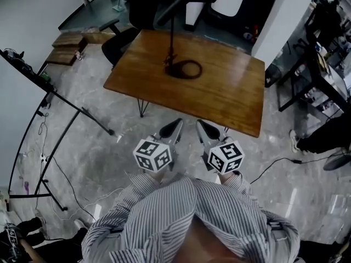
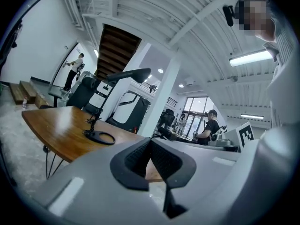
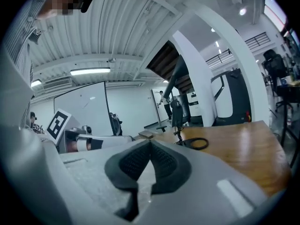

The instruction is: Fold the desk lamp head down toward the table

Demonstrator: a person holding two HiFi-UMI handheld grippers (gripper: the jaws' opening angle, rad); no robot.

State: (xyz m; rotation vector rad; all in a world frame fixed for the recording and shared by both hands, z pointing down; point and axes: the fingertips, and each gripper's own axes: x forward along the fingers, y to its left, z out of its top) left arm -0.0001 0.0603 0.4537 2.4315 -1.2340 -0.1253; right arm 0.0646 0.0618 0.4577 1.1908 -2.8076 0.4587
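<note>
Black ribbed pads are pressing tip to tip on the left claw [image 2: 151, 139], which is gripping nothing, and the right claw [image 3: 150, 142] is showing the same closed, empty pinch. In the head view the two claws are hanging side by side, apart from each other, just short of the near edge of the wooden surface [image 1: 230, 100] and over the grey marbled floor [image 1: 98, 147]. Each is carrying its marker cube [image 1: 153, 154] close to the person's striped shirt [image 1: 181, 218]. Beyond the tips the surface is stretching away, and the desk lamp [image 1: 170, 53] is standing on its far half, well apart from both claws. Its ring base [image 1: 186, 69] is lying flat on the wood, its thin stem is rising upright from beside the ring, and the lamp head [image 2: 129, 75] is reaching out high above the surface, roughly level rather than tipped down toward it.
</note>
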